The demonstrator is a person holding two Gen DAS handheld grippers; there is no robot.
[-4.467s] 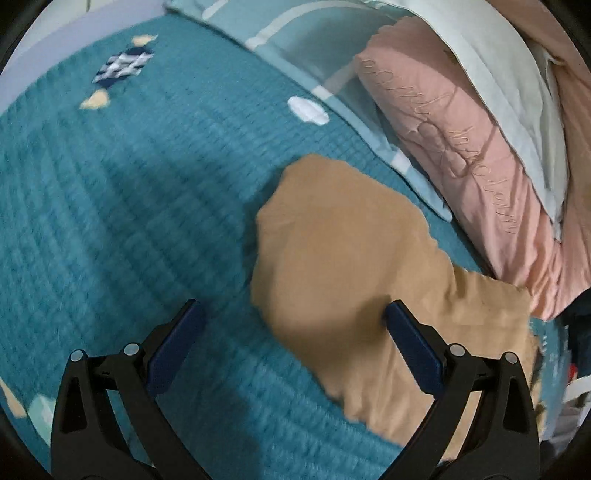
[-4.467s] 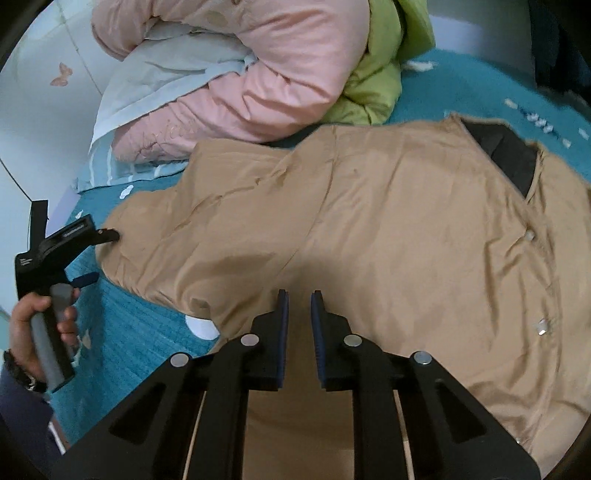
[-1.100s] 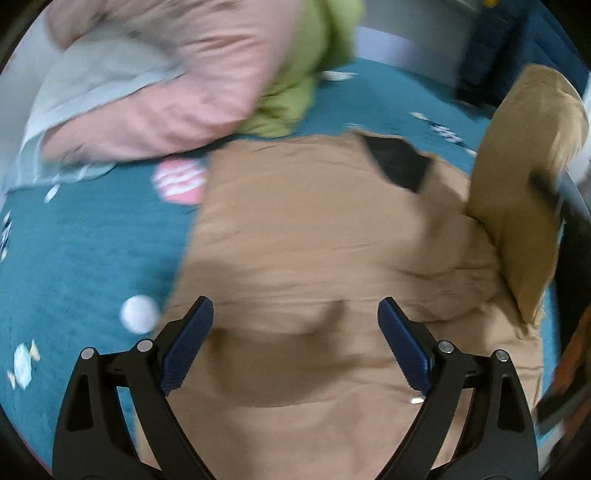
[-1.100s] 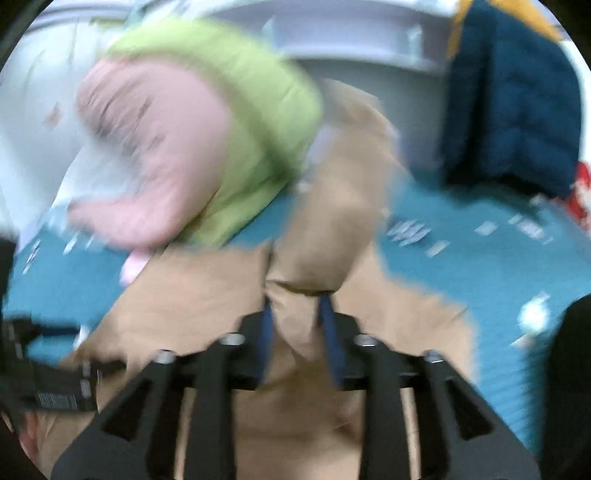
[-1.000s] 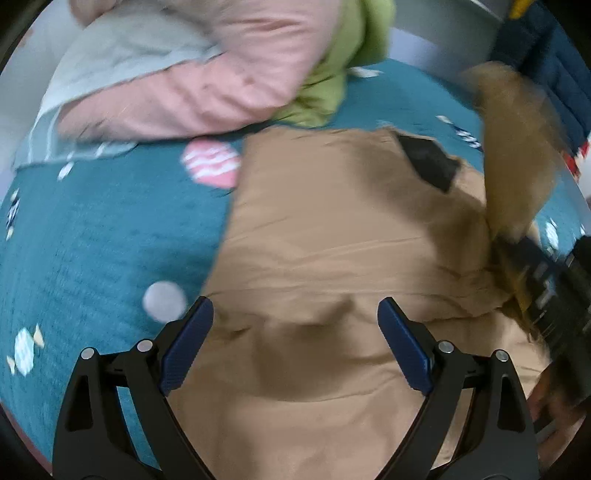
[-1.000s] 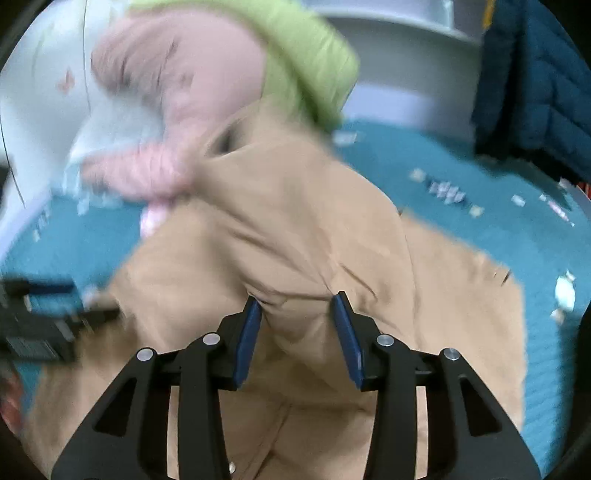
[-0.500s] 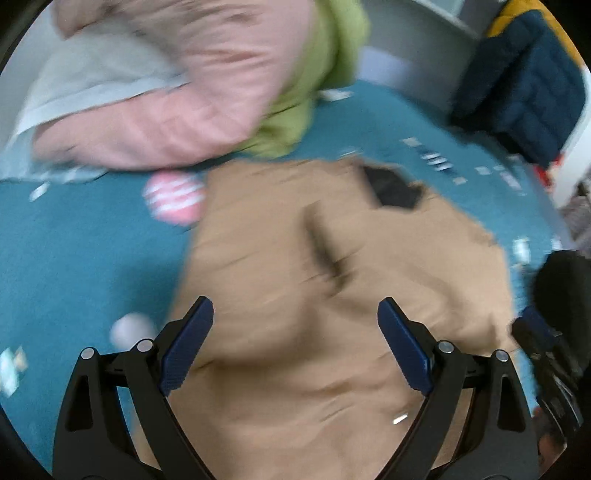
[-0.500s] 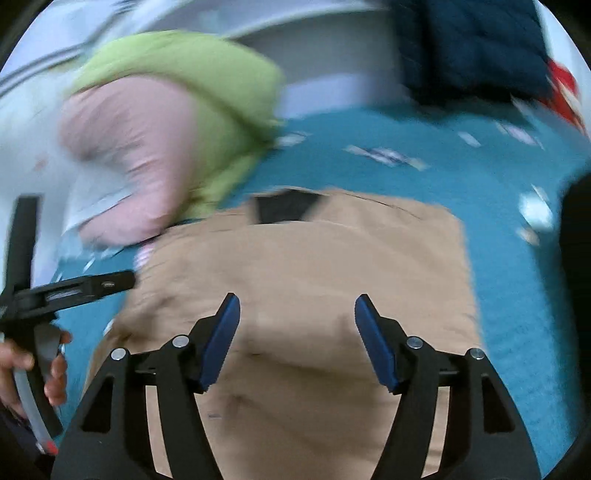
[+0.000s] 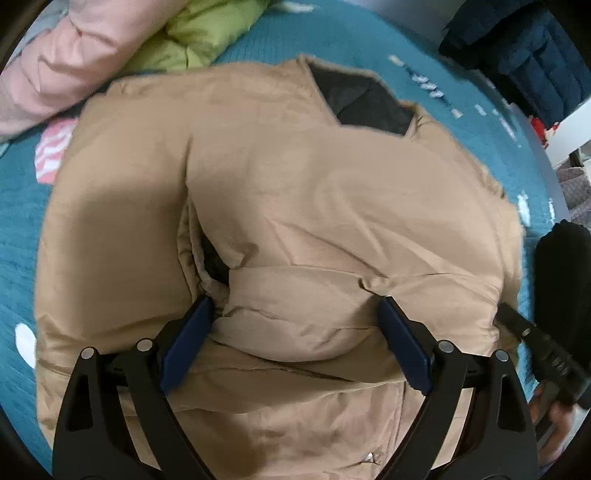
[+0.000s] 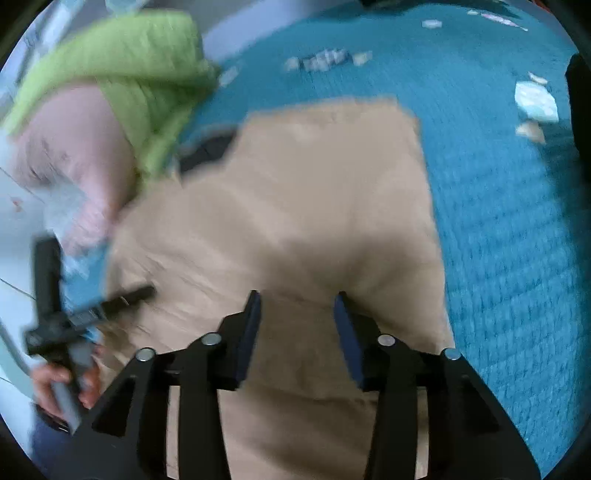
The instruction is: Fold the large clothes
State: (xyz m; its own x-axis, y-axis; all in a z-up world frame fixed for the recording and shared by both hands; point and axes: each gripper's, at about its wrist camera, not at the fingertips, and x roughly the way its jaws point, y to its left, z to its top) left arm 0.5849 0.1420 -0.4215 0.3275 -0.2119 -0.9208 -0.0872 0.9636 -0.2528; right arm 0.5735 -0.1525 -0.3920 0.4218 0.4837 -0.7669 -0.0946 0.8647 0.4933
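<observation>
tan padded jacket [image 9: 314, 206] lies spread on a teal knitted bedspread [image 9: 22, 206], collar end away from the cameras, its dark lining [image 9: 365, 101] showing at the neck. one sleeve is folded across the chest, its cuff end bunched low in the left wrist view. the left gripper [image 9: 291, 343] hovers low over that bunched fabric with its blue-padded fingers [image 9: 184, 339] wide apart; the folded sleeve sits between them, though whether the pads touch the cloth is hard to judge. the right gripper [image 10: 297, 332] hangs over the jacket's lower half, its fingers [image 10: 247, 332] also parted with only cloth seen between them; motion blur softens this view. in the right wrist view the left hand [image 10: 62, 380] grips its tool's handle at the jacket's left edge, and in the left wrist view the right gripper's tool shows at the jacket's right edge. a pink quilted garment [image 9: 62, 55] and a lime green one [image 9: 199, 33] are heaped beyond the jacket's collar end on the left, and a navy puffer coat [image 9: 524, 51] sits past the bed's far right corner.
</observation>
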